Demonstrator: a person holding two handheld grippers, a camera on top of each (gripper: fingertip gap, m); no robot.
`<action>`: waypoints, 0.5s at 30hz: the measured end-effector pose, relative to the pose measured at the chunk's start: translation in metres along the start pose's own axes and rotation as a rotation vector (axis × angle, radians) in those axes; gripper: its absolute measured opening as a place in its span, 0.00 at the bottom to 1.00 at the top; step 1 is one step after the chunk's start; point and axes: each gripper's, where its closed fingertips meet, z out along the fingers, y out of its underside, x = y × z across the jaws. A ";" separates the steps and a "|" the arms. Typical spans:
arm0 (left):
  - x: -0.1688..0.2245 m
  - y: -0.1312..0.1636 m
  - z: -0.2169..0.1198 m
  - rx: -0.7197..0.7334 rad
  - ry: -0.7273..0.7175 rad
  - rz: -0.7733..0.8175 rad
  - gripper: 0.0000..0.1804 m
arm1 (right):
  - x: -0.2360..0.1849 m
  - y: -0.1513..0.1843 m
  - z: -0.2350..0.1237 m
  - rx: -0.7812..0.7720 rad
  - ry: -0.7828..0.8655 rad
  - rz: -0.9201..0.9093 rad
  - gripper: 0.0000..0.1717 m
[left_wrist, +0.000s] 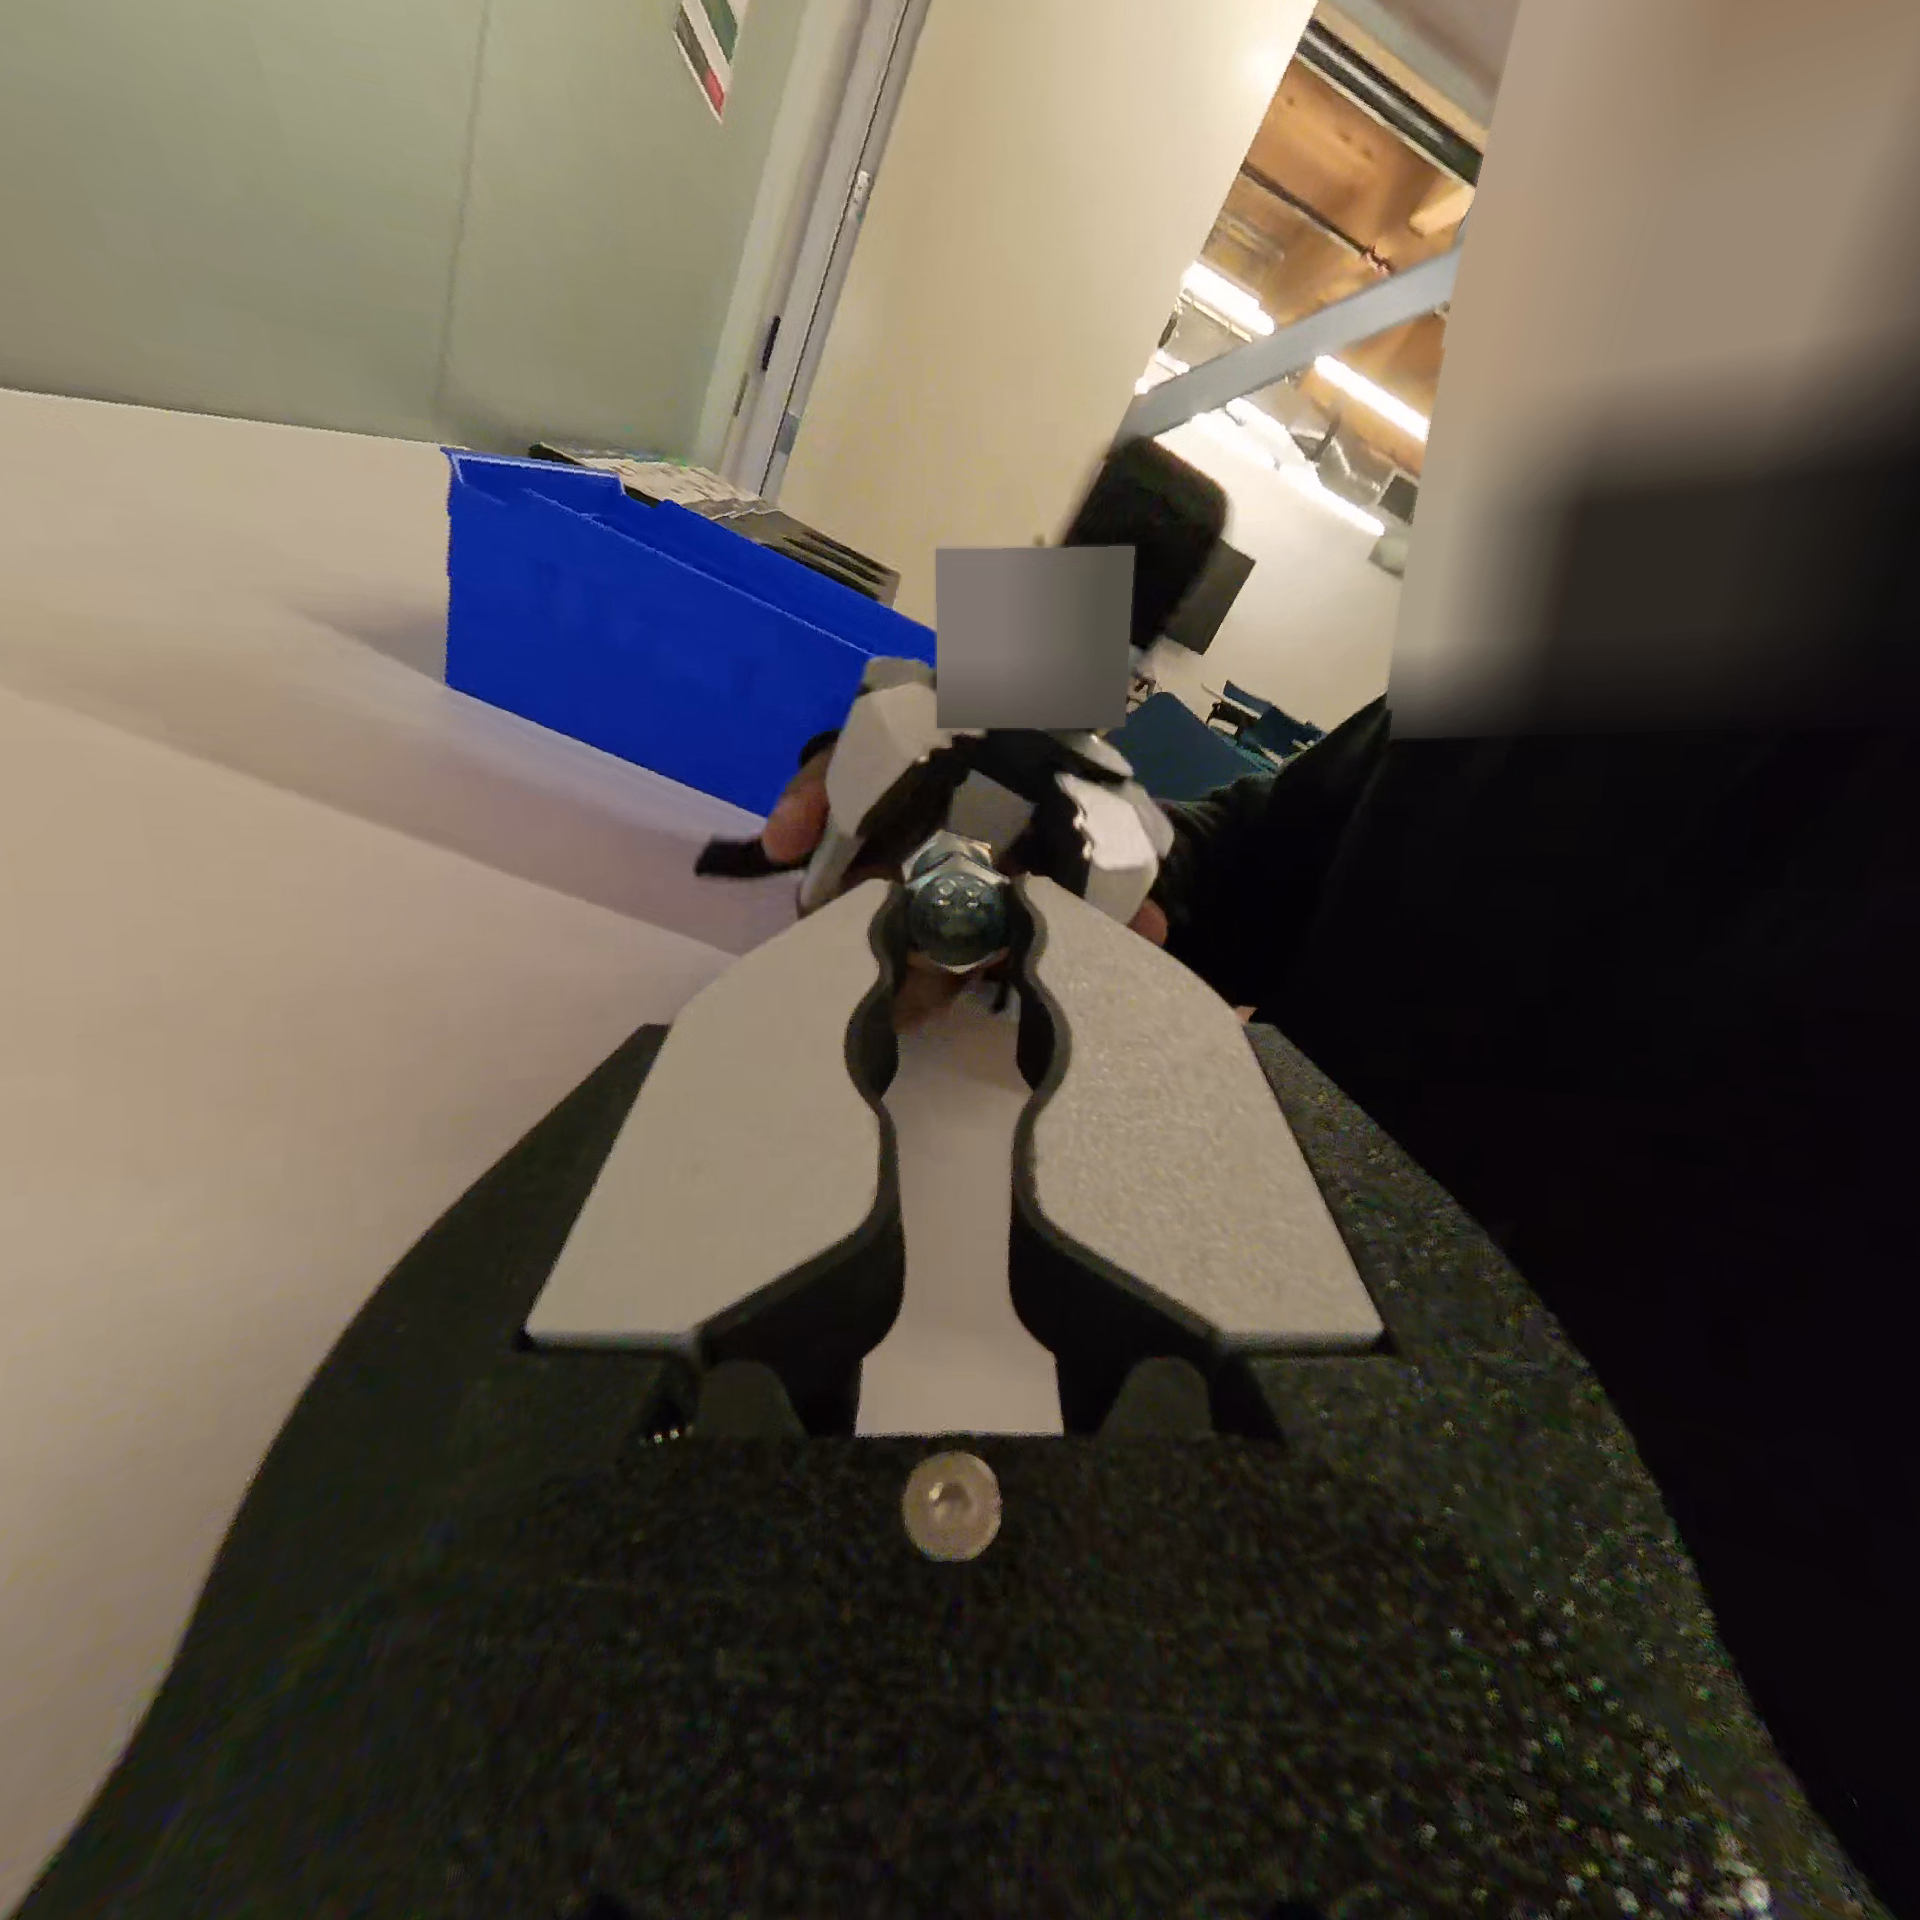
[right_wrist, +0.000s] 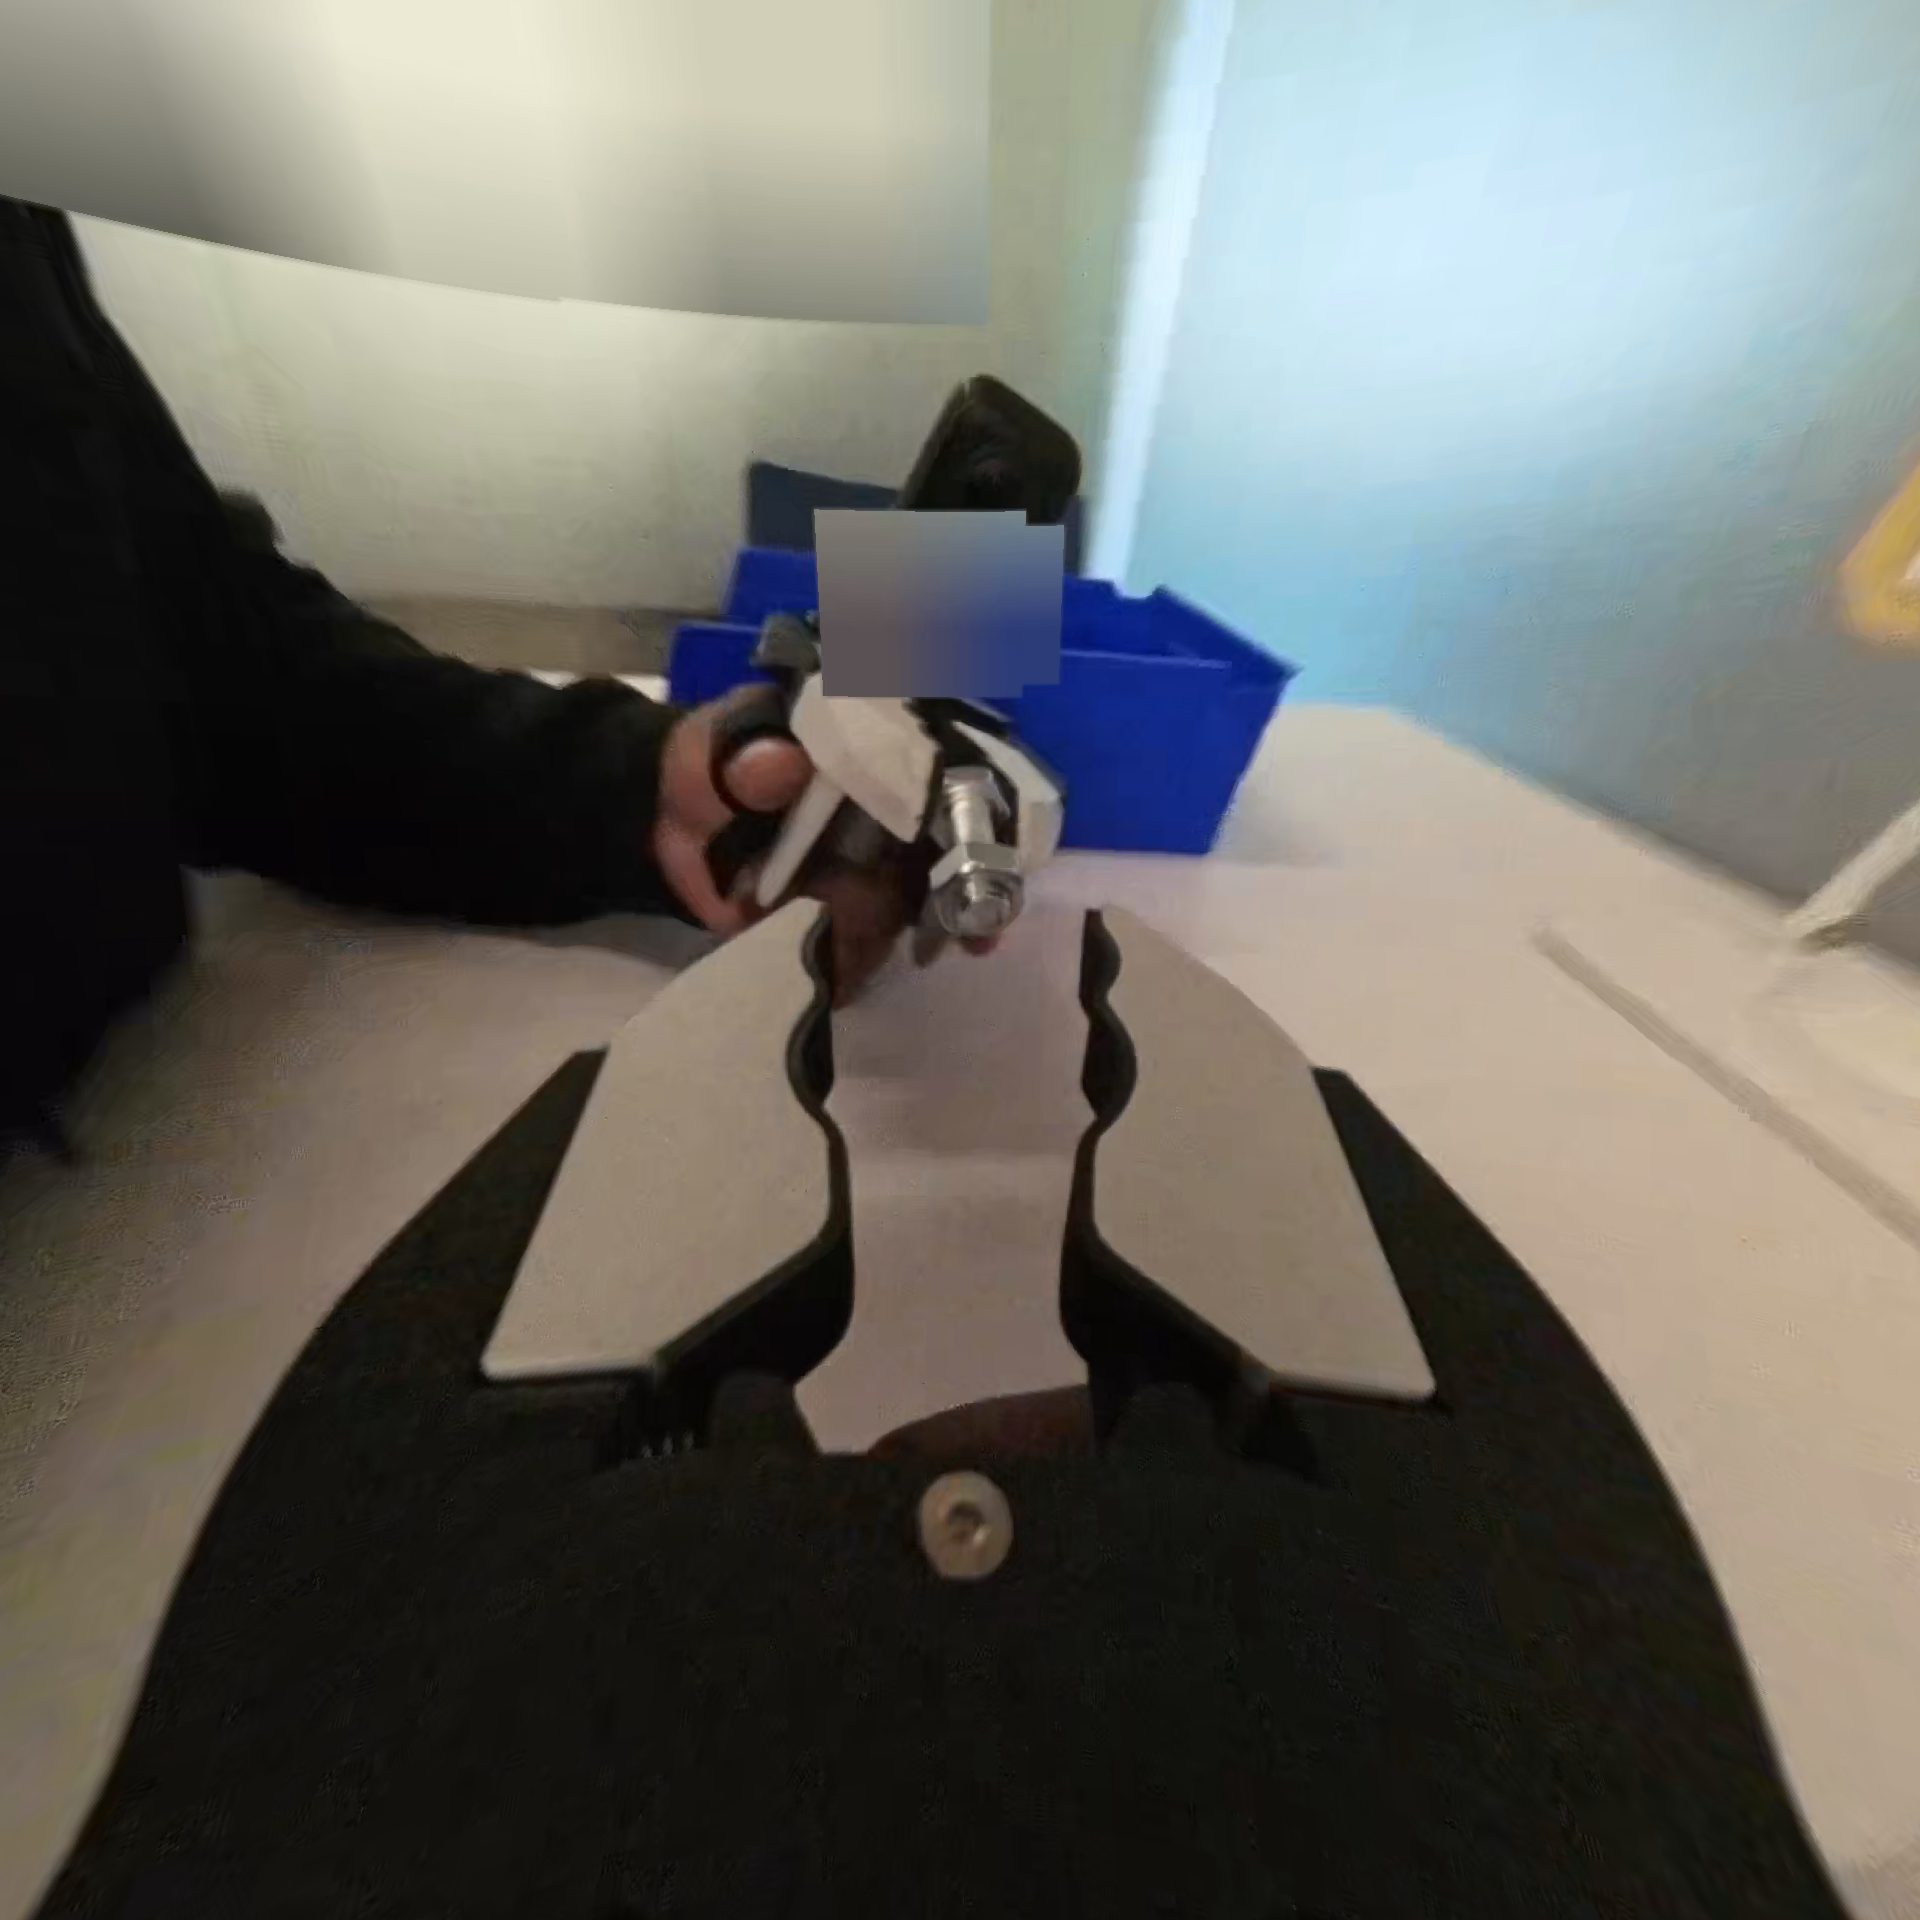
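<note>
1. A silver bolt (left_wrist: 954, 914) with a hex nut (right_wrist: 977, 858) threaded on it is clamped by its head between the fingertips of the left gripper (left_wrist: 954, 920), above the pale table surface (left_wrist: 260, 1039).
2. The right gripper (right_wrist: 956, 940) is seen spread apart and bare; the bolt's threaded end is pointed toward it, just beyond its fingertips and untouched by them.
3. A blue plastic bin (left_wrist: 644, 634) is stood toward the far edge of the surface, with dark printed sheets (left_wrist: 727, 509) laid in it.
4. A black sleeve (right_wrist: 312, 727) and a hand (right_wrist: 727, 800) are seen behind the left gripper.
5. The room is bounded by pale walls, with a door frame (left_wrist: 821, 260) behind the bin; a lit area with a wooden ceiling (left_wrist: 1340, 208) is seen beyond.
6. A pale blue wall (right_wrist: 1507, 312) is shown in the right wrist view.
</note>
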 end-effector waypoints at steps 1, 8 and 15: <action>0.000 0.000 0.000 0.003 0.003 -0.013 0.10 | 0.000 0.001 0.000 -0.010 0.049 -0.116 0.26; 0.002 0.009 0.005 -0.046 0.017 -0.053 0.10 | 0.003 0.004 0.003 -0.061 0.221 -0.417 0.18; 0.004 0.015 0.007 -0.096 0.012 0.032 0.10 | -0.009 0.003 0.001 -0.026 -0.108 0.193 0.11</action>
